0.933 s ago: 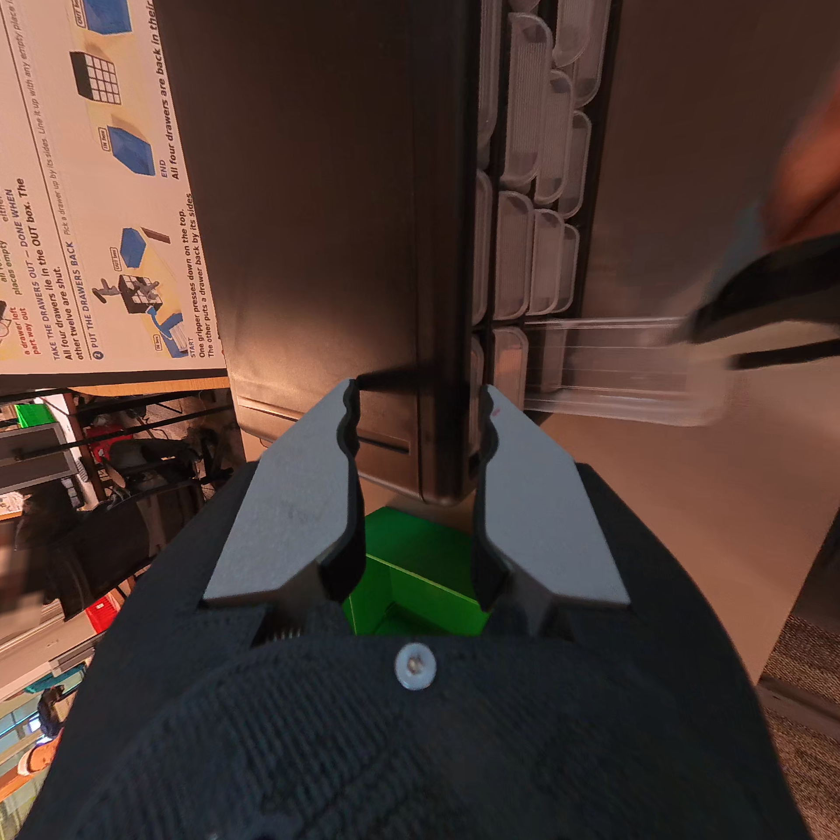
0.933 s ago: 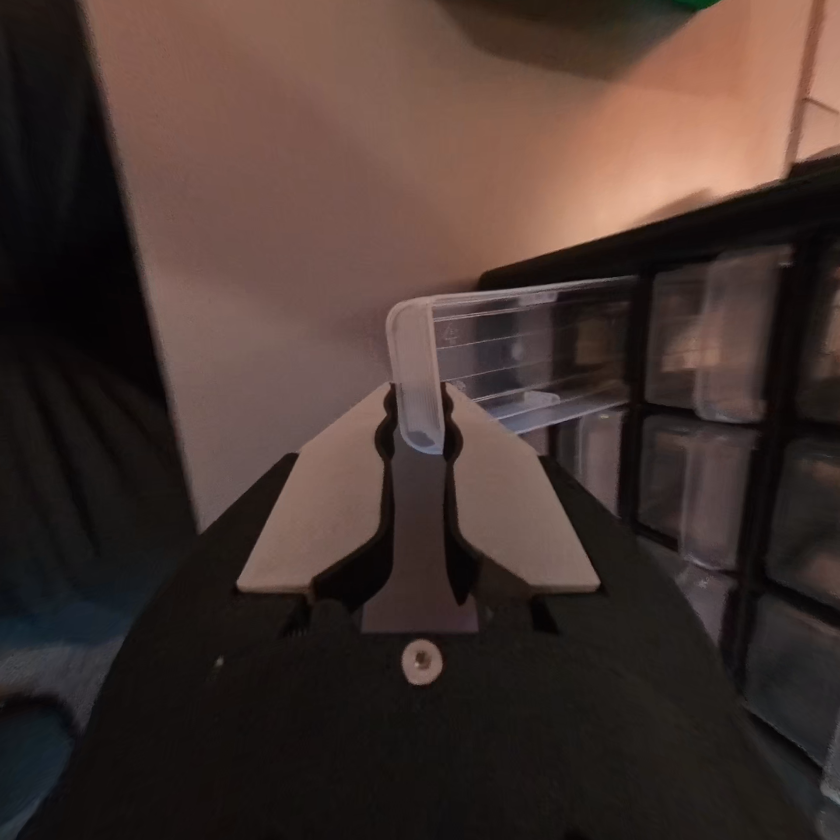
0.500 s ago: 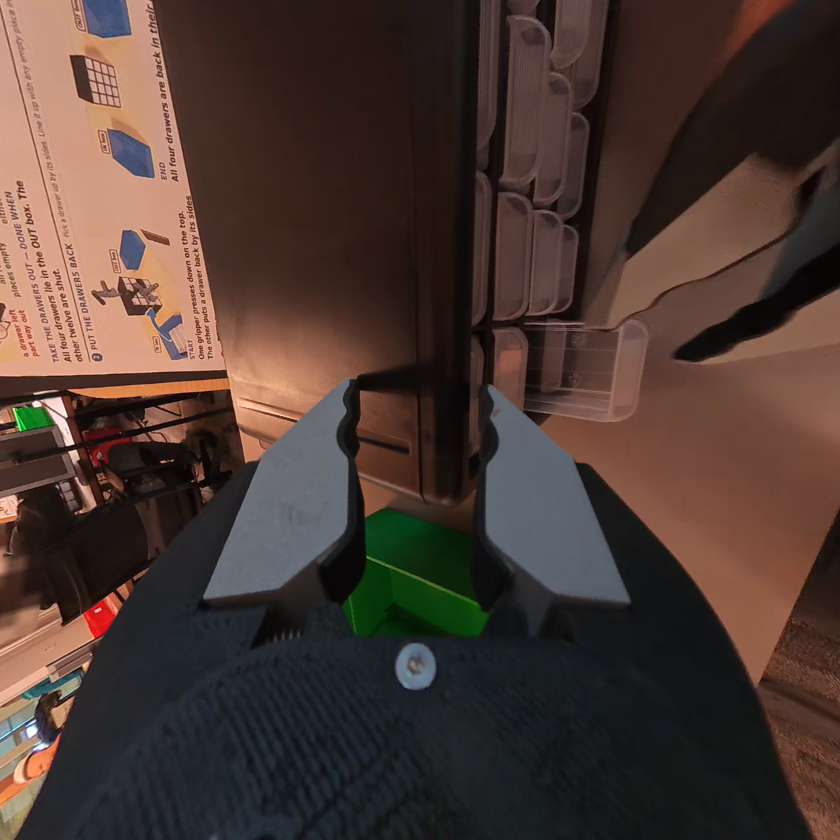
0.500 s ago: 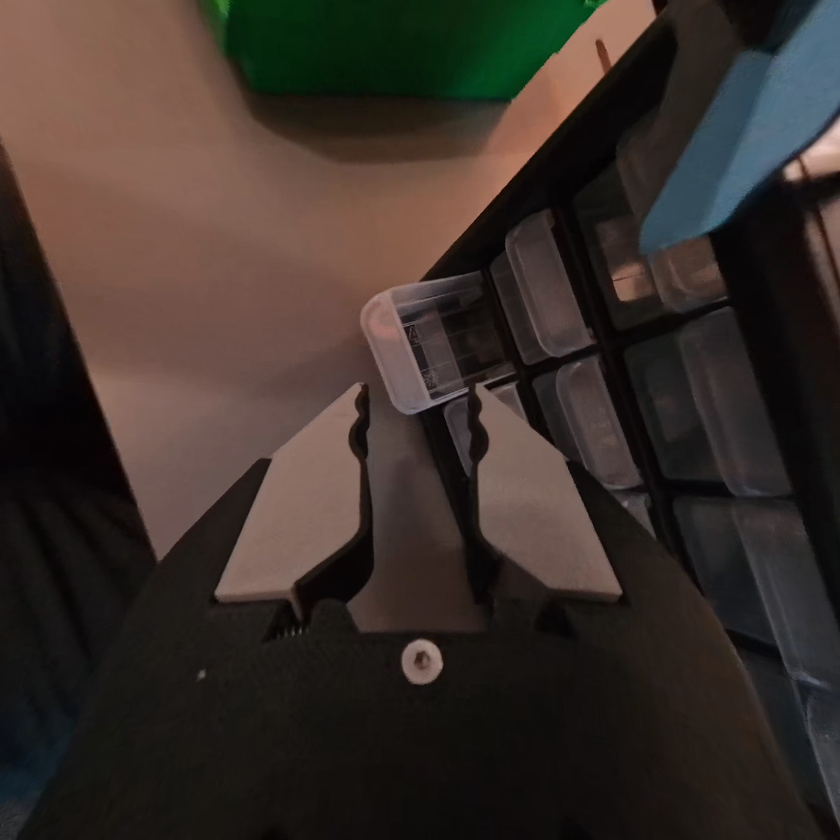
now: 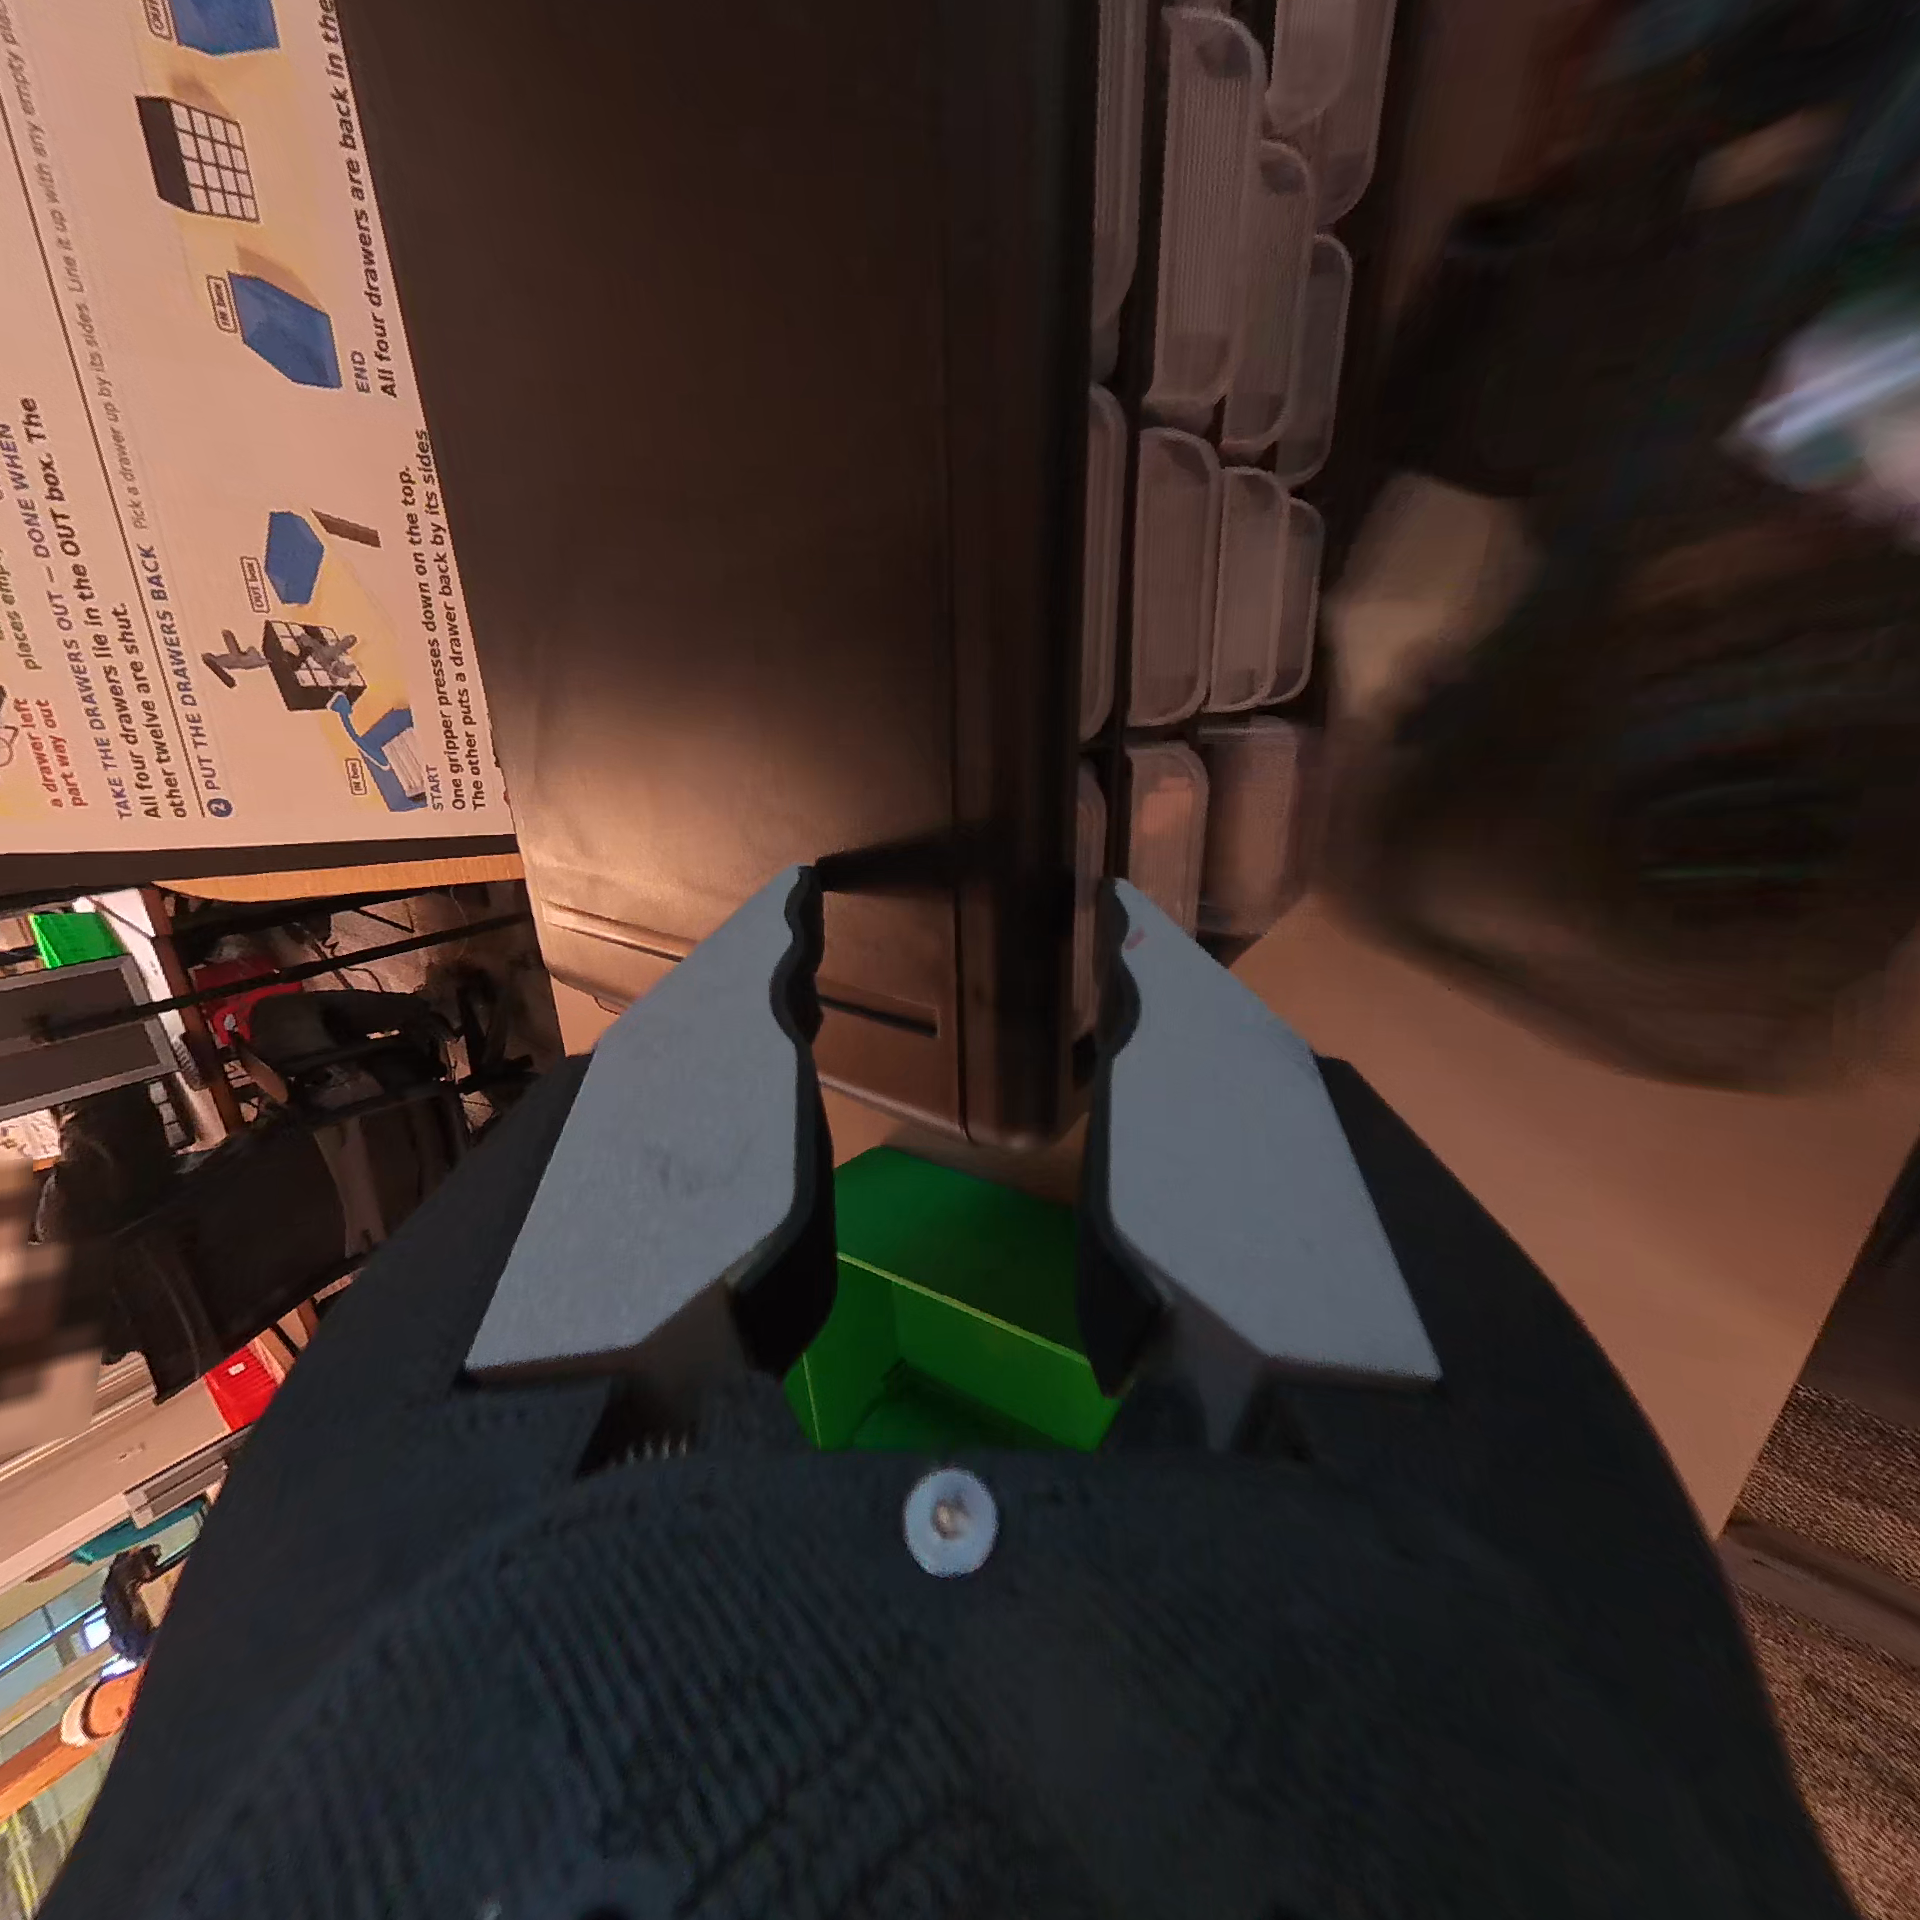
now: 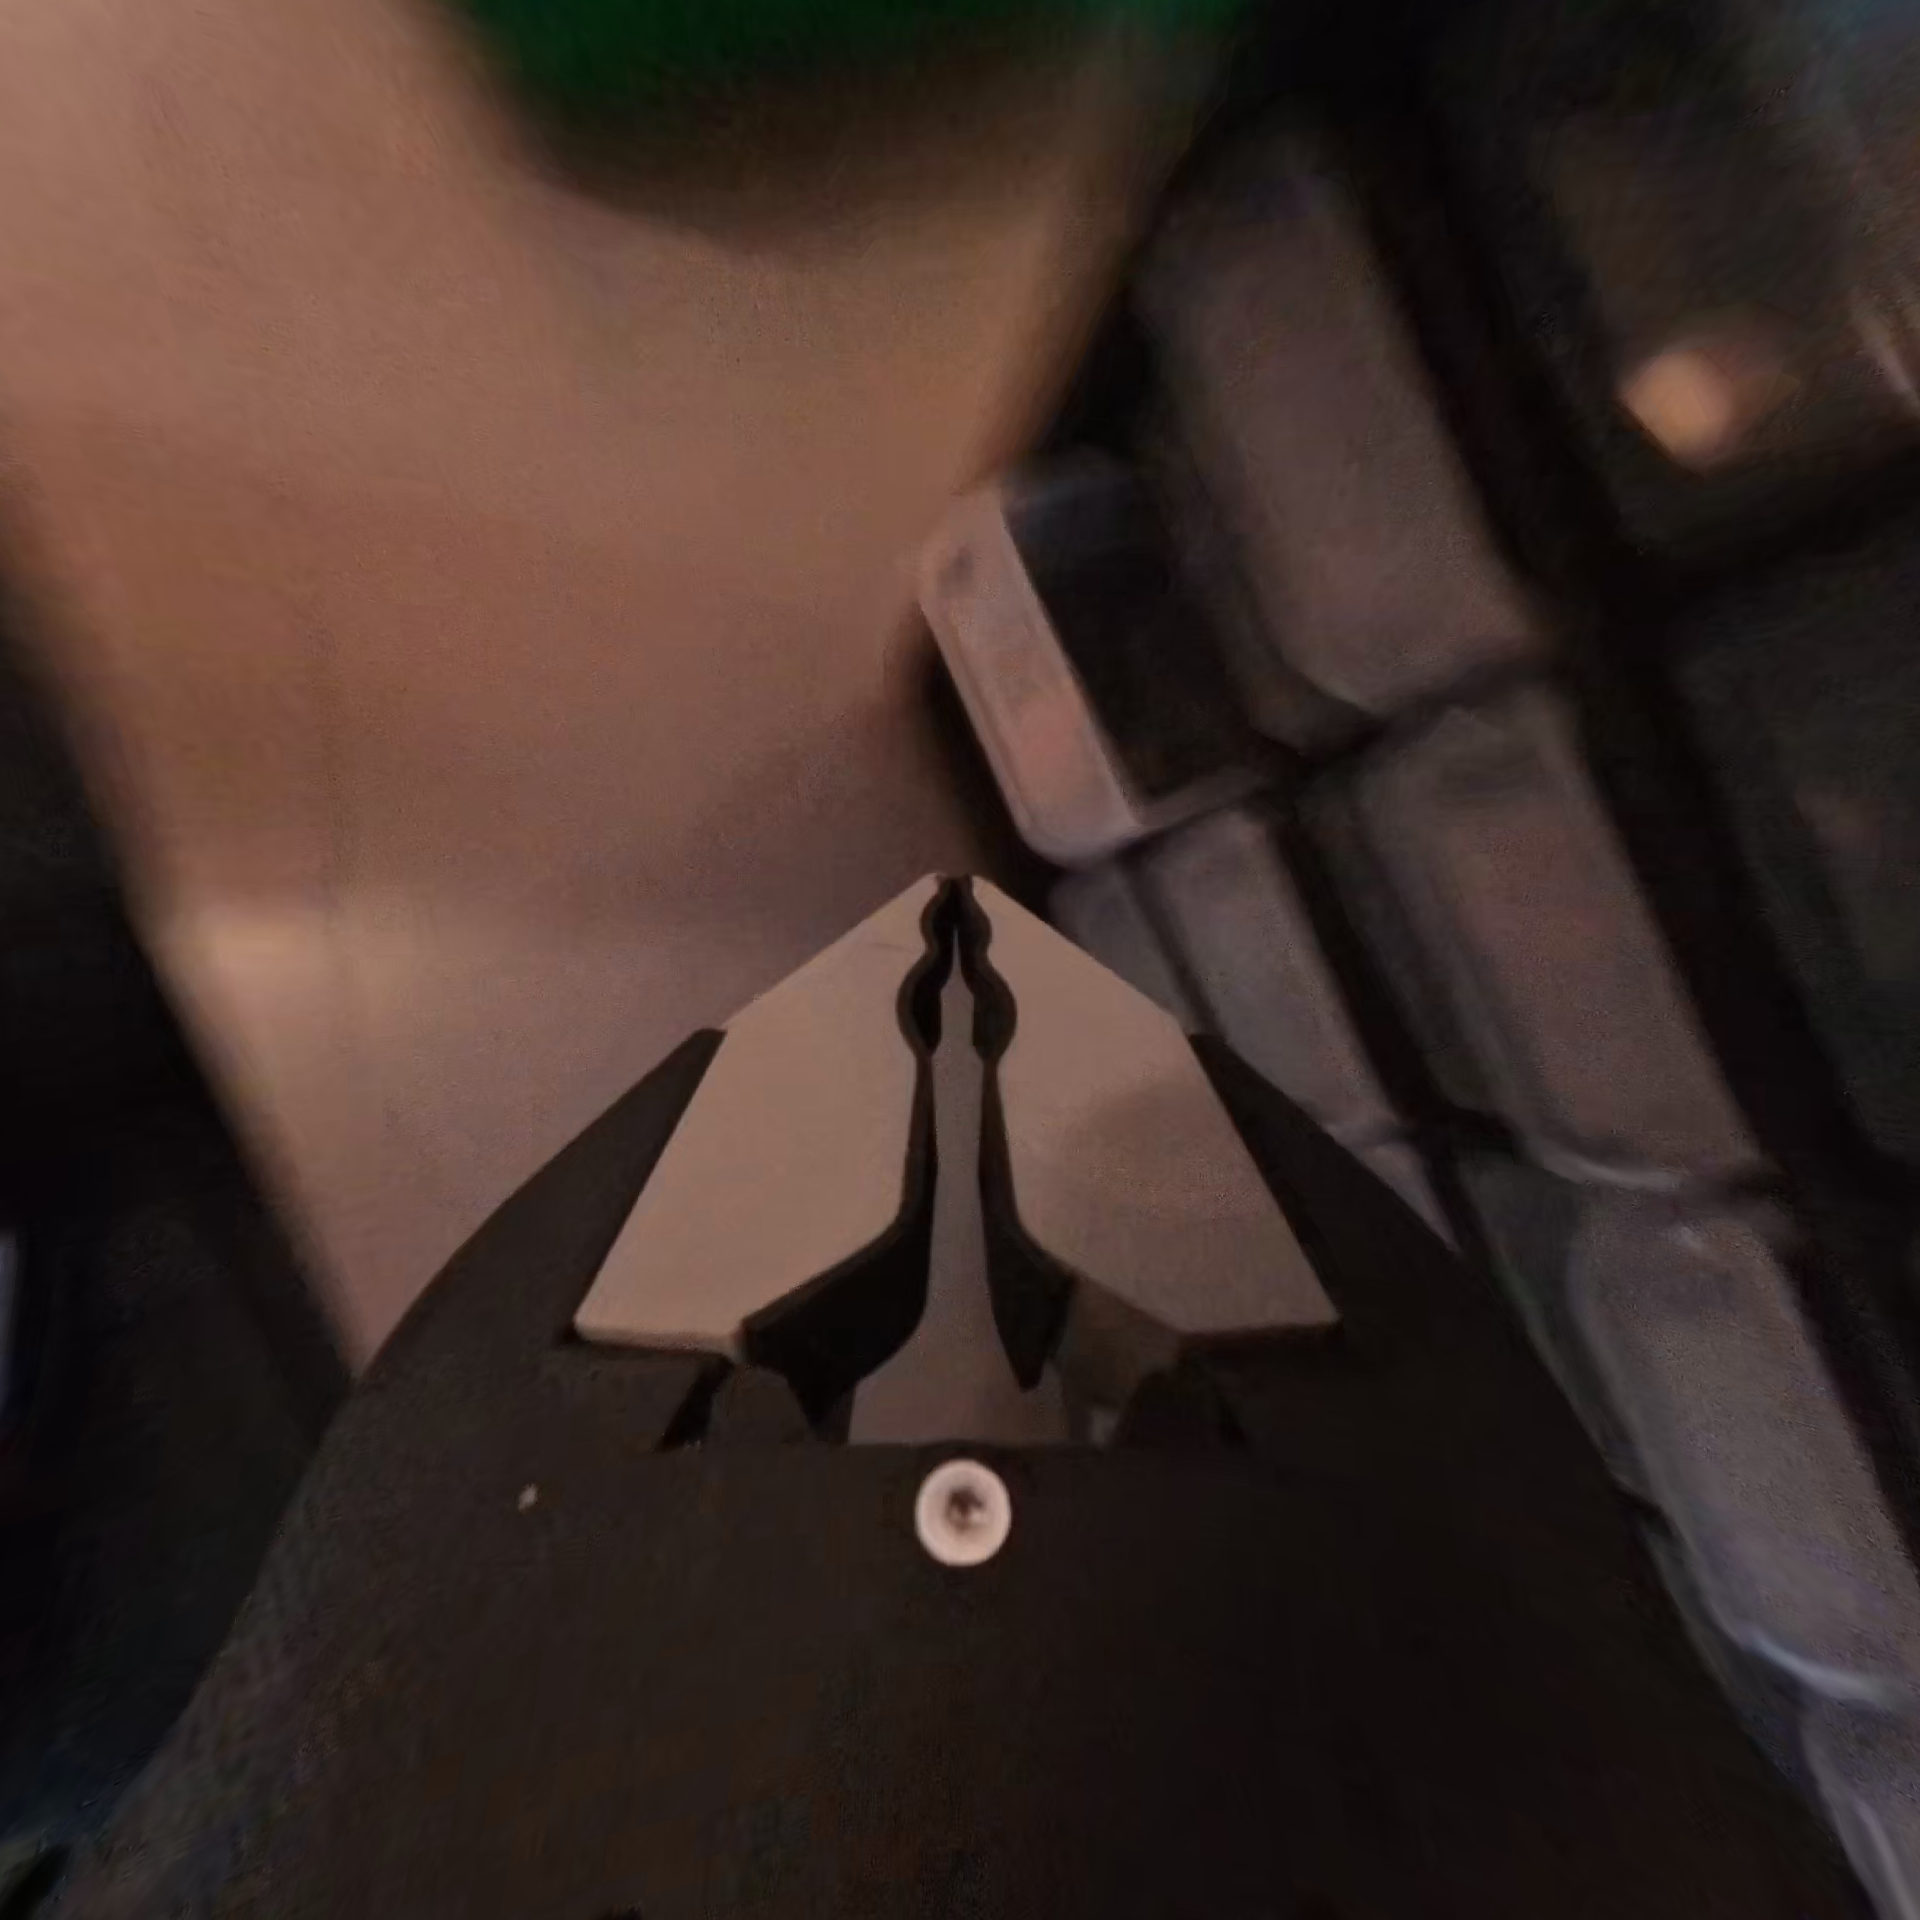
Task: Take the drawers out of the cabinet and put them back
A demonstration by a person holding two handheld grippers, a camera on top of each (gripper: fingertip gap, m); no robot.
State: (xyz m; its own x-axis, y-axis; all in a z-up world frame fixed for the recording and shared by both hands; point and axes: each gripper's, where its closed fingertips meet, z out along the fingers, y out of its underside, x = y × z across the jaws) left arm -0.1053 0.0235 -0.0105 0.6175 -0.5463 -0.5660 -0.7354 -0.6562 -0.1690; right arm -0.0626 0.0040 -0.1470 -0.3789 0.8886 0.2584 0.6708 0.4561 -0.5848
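Left wrist view: my left gripper [image 5: 961, 935] stands wide, empty, straddling the top front edge of the black cabinet [image 5: 748, 499]. Right wrist view, blurred: my right gripper [image 6: 956, 899] is closed on nothing just beside one clear drawer [image 6: 1029, 707] protruding slightly; an off-centre push could jam it crooked.

The cabinet [image 5: 748, 499] looks like smooth black plastic with a dull sheen. Its drawers [image 5: 1179, 582] are clear plastic, faintly ribbed and glossy. The left gripper [image 5: 961, 935] has matt grey fingers [image 5: 665, 1174] on a rough, layered black body with a bright metal screw. The table [image 5: 1538, 1226] is smooth and matt. The poster [image 5: 208, 416] is matt paper. The green bin [image 5: 956, 1340] looks like smooth plastic.
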